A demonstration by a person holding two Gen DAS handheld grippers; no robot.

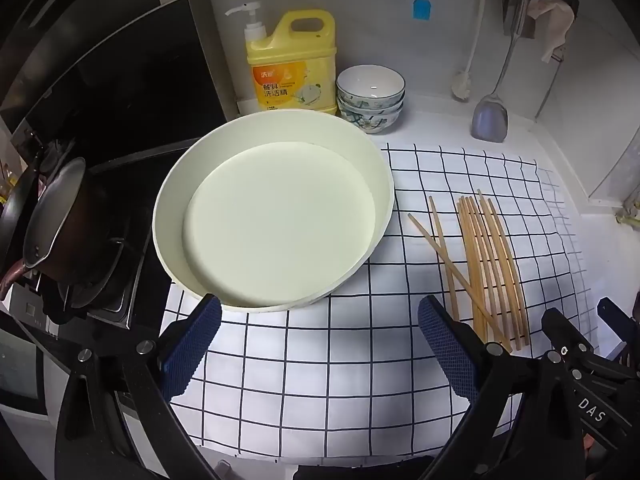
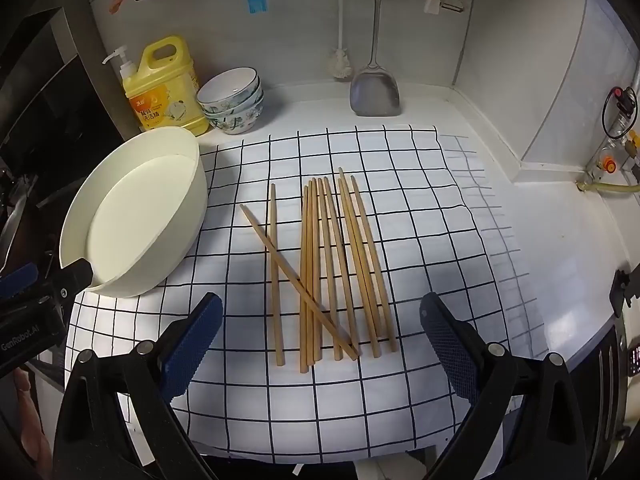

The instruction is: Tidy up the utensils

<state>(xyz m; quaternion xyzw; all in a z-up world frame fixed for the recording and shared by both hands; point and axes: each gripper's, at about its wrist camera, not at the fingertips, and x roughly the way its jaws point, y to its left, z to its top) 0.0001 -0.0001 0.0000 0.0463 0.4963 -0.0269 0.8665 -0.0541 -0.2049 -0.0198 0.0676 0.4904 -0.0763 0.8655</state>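
A white kitchen bench is covered in the middle by a white cloth with a dark blue grid pattern. At the cloth's left edge sits a large round cream-white tub with a flat bottom, tilted so its far rim rests higher; the tip of the left gripper touches its near rim in the right wrist view.

Behind the tub stands a yellow dish-soap jug with a white pump; its orange label carries Chinese characters that read as dish detergent. Just beside it is a stack of white bowls with blue-green flower patterns. A steel spatula with a long handle hangs against the wall, its blade near the bench. A dark saucepan sits on the stove to the left.

The task's items, a loose bunch of light wooden chopsticks, lie on the cloth to the right of the tub, mostly parallel, with one crossing diagonally over the others.

The left gripper has its blue-padded fingers spread wide, holding nothing. The right gripper likewise has its fingers wide apart, near the chopsticks' close ends; "DAS" is printed on it, and "GenRobot.AI" on the left one.
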